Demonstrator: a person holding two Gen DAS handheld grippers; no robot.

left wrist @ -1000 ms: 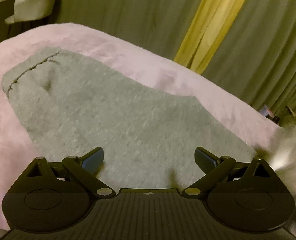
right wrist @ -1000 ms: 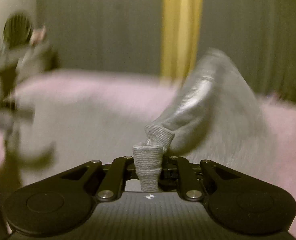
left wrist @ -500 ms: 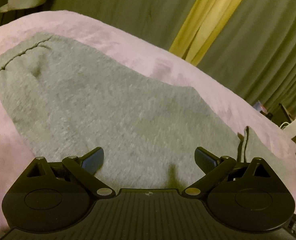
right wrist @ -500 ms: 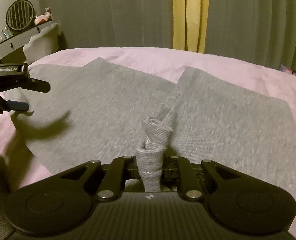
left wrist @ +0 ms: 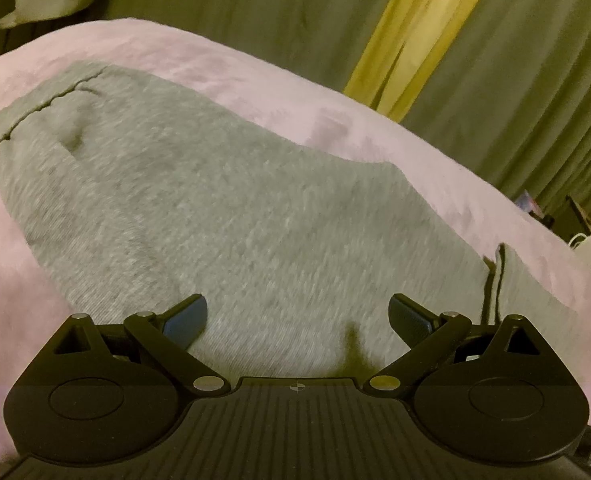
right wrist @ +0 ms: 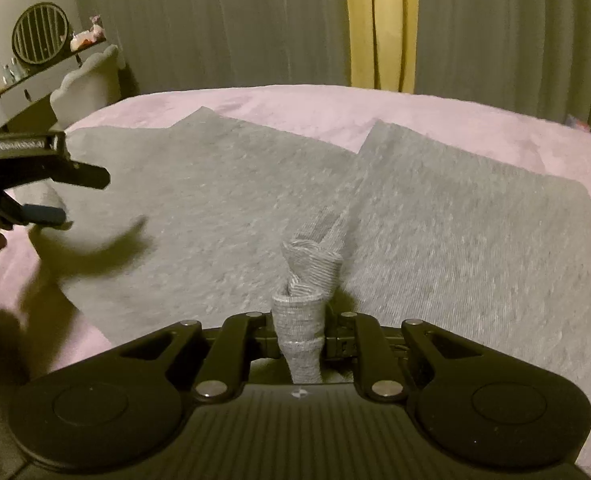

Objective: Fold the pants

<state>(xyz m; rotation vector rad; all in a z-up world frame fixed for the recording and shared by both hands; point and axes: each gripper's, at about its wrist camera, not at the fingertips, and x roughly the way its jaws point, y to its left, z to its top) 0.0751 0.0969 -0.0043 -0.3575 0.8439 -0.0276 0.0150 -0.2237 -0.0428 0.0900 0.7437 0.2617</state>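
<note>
Right tongs still pinch the pants; left tongs, spread wide and empty, seemingly barely shifted.

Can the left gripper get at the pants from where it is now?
Probably yes. The left gripper is open and hovers just over the grey pants, which lie flat on the pink blanket. Nothing sits between them. The right gripper, shut on a bunched bit of cloth, is off to the side.
</note>
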